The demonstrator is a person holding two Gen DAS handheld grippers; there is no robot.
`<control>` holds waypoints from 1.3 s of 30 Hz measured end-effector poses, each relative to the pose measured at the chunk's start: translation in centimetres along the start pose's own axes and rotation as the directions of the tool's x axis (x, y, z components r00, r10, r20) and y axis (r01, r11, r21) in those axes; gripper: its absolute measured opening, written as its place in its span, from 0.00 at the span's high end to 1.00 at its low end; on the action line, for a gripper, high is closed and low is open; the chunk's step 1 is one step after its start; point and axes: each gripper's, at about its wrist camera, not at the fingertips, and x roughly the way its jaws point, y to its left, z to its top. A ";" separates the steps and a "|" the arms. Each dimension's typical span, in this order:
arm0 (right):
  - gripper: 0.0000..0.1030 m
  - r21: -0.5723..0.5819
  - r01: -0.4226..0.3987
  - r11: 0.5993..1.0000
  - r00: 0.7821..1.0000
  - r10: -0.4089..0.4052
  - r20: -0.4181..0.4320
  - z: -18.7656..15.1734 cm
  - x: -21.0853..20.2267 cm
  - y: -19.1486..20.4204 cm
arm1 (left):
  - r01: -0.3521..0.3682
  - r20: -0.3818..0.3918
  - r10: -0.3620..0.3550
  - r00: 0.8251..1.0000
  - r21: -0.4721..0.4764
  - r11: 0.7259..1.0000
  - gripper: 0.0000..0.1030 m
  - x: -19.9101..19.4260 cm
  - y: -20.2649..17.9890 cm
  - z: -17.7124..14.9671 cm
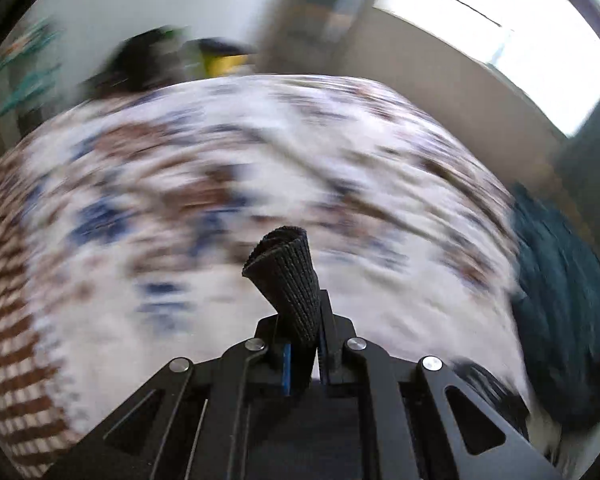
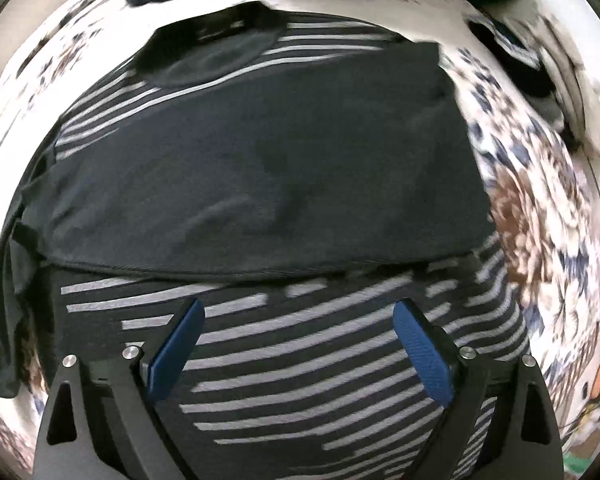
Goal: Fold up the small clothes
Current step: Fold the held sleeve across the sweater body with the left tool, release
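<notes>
- On the floral bedspread [image 2: 540,216], a dark T-shirt with grey stripes [image 2: 300,340] lies flat, one plain dark panel folded across its middle.
- The right gripper [image 2: 300,344] hangs just above the striped lower part, its blue-padded fingers [image 2: 424,360] spread wide, holding nothing.
- The left gripper [image 1: 304,344] has its jaws pressed together on a rolled piece of black ribbed knit fabric [image 1: 288,284], which sticks up over the blurred bedspread.
- A dark teal garment [image 1: 560,320] lies at the bedspread's right edge.
</notes>
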 end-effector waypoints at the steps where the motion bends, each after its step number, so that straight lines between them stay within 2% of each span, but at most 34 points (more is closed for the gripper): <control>1: 0.06 0.017 -0.009 1.000 1.000 0.010 -0.005 0.0 0.0 -1.2 | 0.048 -0.012 -0.047 0.999 0.076 0.996 0.93 -0.3 -4.0 -0.6; 2: 0.06 0.036 -0.018 0.999 1.000 0.018 -0.012 0.0 0.1 -2.5 | 0.080 -0.025 -0.077 0.997 0.117 0.990 0.93 -0.1 -6.4 -0.9; 3: 0.06 0.054 -0.023 0.998 1.000 0.024 -0.020 -0.1 0.2 -3.6 | 0.140 -0.055 -0.132 0.990 0.191 0.971 0.93 -0.2 -10.9 -2.3; 4: 0.06 0.074 -0.028 0.997 0.999 0.030 -0.027 -0.2 0.3 -4.8 | 0.172 -0.073 -0.159 0.985 0.230 0.958 0.93 -0.3 -13.3 -3.3; 5: 0.06 0.093 -0.033 0.995 0.999 0.036 -0.035 -0.3 0.4 -6.3 | 0.217 -0.102 -0.196 0.975 0.281 0.935 0.93 -0.3 -16.7 -4.9; 6: 0.06 0.111 -0.035 0.993 0.998 0.040 -0.041 -0.4 0.5 -7.5 | 0.267 -0.148 -0.228 0.962 0.344 0.900 0.93 -0.2 -20.9 -7.4; 9: 0.06 0.169 -0.032 0.985 0.997 0.042 -0.059 -0.4 0.8 -11.7 | 0.374 -0.249 -0.291 0.924 0.427 0.823 0.93 -0.4 -28.9 -13.5; 10: 0.06 0.196 -0.029 0.980 0.997 0.043 -0.066 -0.4 0.9 -13.6 | 0.395 -0.279 -0.294 0.914 0.453 0.799 0.93 -0.5 -31.3 -15.7; 12: 0.06 0.230 -0.026 0.973 0.996 0.045 -0.076 -0.2 1.1 -16.4 | 0.457 -0.358 -0.309 0.881 0.477 0.750 0.93 -0.5 -35.8 -20.7; 16: 0.06 0.258 -0.007 0.966 0.996 0.028 -0.079 0.8 1.1 -21.7 | 0.512 -0.472 -0.274 0.838 0.508 0.692 0.92 0.1 -41.0 -28.1; 18: 0.06 0.254 -0.005 0.967 0.997 0.026 -0.077 1.5 1.2 -23.6 | 0.543 -0.542 -0.244 0.804 0.504 0.671 0.89 0.3 -43.1 -31.0; 19: 0.06 0.246 -0.011 0.969 0.997 0.030 -0.076 1.9 1.3 -24.3 | 0.556 -0.566 -0.233 0.790 0.503 0.662 0.85 0.3 -43.7 -32.0; 21: 0.06 0.230 -0.028 0.973 0.996 0.046 -0.072 2.9 1.2 -25.4 | 0.568 -0.596 -0.215 0.774 0.503 0.651 0.52 0.4 -44.1 -32.8; 22: 0.06 0.222 -0.043 0.974 0.996 0.060 -0.068 3.5 1.0 -25.7 | 0.581 -0.602 -0.233 0.764 0.485 0.654 0.44 0.1 -43.6 -32.3; 23: 0.06 0.211 -0.064 0.975 0.995 0.079 -0.064 4.3 0.9 -26.0 | 0.581 -0.595 -0.244 0.765 0.476 0.660 0.34 -0.8 -42.9 -32.0; 24: 0.06 0.202 -0.081 0.976 0.994 0.095 -0.059 4.9 0.6 -26.0 | 0.565 -0.575 -0.248 0.779 0.473 0.676 0.28 -1.2 -41.9 -30.9; 26: 0.06 0.185 -0.135 0.973 0.988 0.146 -0.046 6.7 -0.2 -26.1 | 0.519 -0.527 -0.241 0.815 0.479 0.708 0.28 -1.6 -39.7 -28.5; 27: 0.06 0.181 -0.172 0.968 0.983 0.182 -0.039 7.6 -0.6 -26.0 | 0.457 -0.476 -0.209 0.854 0.496 0.738 0.27 -1.7 -37.7 -26.5; 29: 0.06 0.171 -0.259 0.951 0.964 0.265 -0.014 9.1 -1.8 -25.1 | 0.341 -0.387 -0.144 0.911 0.508 0.791 0.27 -1.5 -33.8 -23.1; 30: 0.06 0.159 -0.295 0.942 0.954 0.300 -0.004 9.8 -2.2 -24.2 | 0.250 -0.330 -0.081 0.941 0.511 0.823 0.27 -1.2 -31.2 -21.1; 31: 0.07 0.147 -0.324 0.935 0.945 0.327 -0.002 10.7 -2.4 -22.8 | 0.181 -0.292 -0.030 0.956 0.507 0.843 0.27 -0.8 -29.2 -19.7; 32: 0.07 0.134 -0.346 0.929 0.937 0.349 0.000 11.6 -2.3 -21.6 | 0.118 -0.263 0.018 0.965 0.491 0.863 0.27 -0.1 -26.8 -18.4; 33: 0.07 0.116 -0.357 0.927 0.933 0.359 0.002 12.4 -2.0 -20.6 | 0.058 -0.254 0.071 0.965 0.464 0.884 0.27 0.8 -24.3 -17.0; 34: 0.07 0.100 -0.346 0.933 0.938 0.348 0.000 13.0 -1.5 -19.7 | 0.011 -0.259 0.115 0.959 0.440 0.898 0.27 1.7 -22.3 -16.3; 35: 0.08 0.083 -0.300 0.950 0.954 0.301 0.000 13.6 -0.8 -18.8 | -0.036 -0.268 0.156 0.951 0.404 0.914 0.27 2.6 -19.9 -15.3; 37: 0.08 0.061 -0.253 0.965 0.967 0.255 -0.025 14.8 1.4 -17.6 | -0.080 -0.269 0.190 0.944 0.374 0.924 0.27 3.6 -17.5 -14.5; 38: 0.11 0.059 -0.229 0.972 0.971 0.233 -0.057 15.2 2.5 -17.4 | -0.098 -0.269 0.206 0.941 0.366 0.925 0.27 4.0 -16.3 -14.1; 39: 0.27 0.069 -0.216 0.974 0.972 0.222 -0.083 15.5 3.6 -17.3 | -0.099 -0.271 0.208 0.940 0.366 0.926 0.27 4.3 -15.8 -14.2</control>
